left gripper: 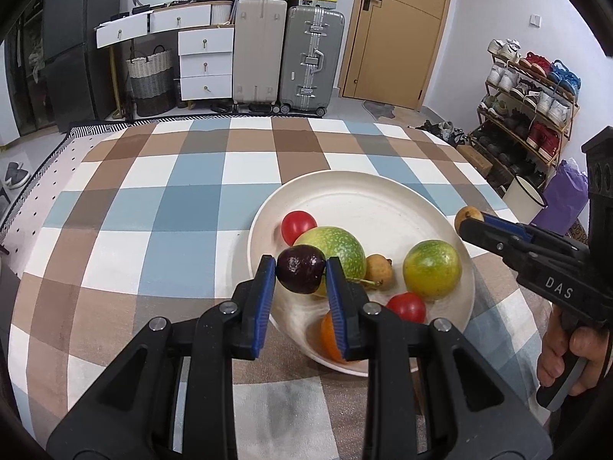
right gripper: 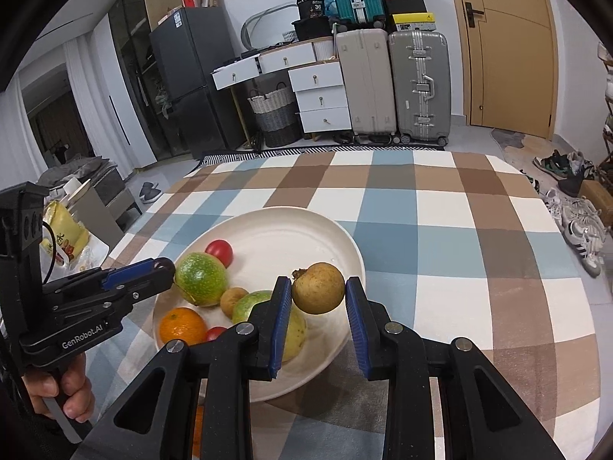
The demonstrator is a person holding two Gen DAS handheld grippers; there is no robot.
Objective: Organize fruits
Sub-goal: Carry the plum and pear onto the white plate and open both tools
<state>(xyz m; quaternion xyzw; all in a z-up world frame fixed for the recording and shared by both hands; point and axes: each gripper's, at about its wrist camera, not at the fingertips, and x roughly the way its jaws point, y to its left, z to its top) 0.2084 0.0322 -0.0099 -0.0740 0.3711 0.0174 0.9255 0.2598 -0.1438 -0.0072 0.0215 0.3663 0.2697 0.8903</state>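
- While both tools tilt downward over the white plate, the left gripper has its blue ribbed pads clamped on a glossy dark purple fruit above the plate's near rim.
- Right gripper pinches a round, matte tan fruit with a stubby stem end, above the plate's right side.
- On the smooth plate lie two speckled green fruits, two shiny red tomatoes, an orange and a small brown fruit.
- Plate sits on a checked cloth of blue, brown and white.
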